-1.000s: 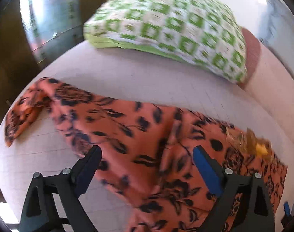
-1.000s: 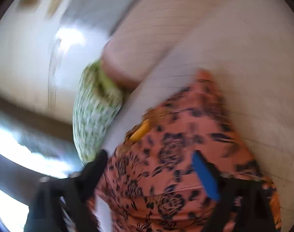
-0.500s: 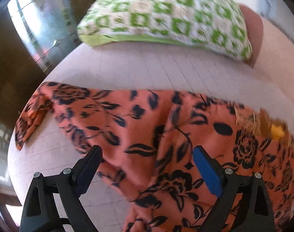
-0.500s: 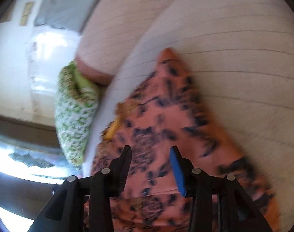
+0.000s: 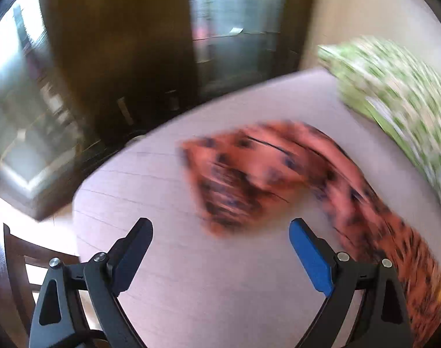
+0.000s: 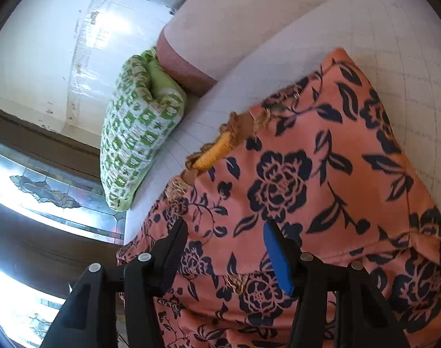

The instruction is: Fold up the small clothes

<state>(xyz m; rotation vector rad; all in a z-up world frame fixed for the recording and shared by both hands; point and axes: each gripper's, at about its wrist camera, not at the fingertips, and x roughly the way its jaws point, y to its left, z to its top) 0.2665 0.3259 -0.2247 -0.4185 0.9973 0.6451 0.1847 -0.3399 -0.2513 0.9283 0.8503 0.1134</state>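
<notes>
An orange garment with dark floral print (image 5: 258, 174) lies spread on a pale pink sofa seat (image 5: 191, 275). In the left wrist view it is blurred; its sleeve end lies ahead of my left gripper (image 5: 220, 232), which is open, empty and above bare seat. In the right wrist view the garment (image 6: 321, 188) fills the lower right, with a yellow-trimmed neckline (image 6: 217, 150). My right gripper (image 6: 224, 240) is open just over the cloth, holding nothing.
A green and white patterned cushion (image 5: 394, 95) (image 6: 136, 142) lies at the sofa's end. A wooden chair (image 5: 20, 261) stands off the seat's left edge. Dark wooden doors with glass (image 5: 133, 43) are behind. The sofa backrest (image 6: 249, 23) rises beyond the garment.
My left gripper has swung left, off the cloth toward the sleeve end. My right gripper has opened wider and stays over the garment's body.
</notes>
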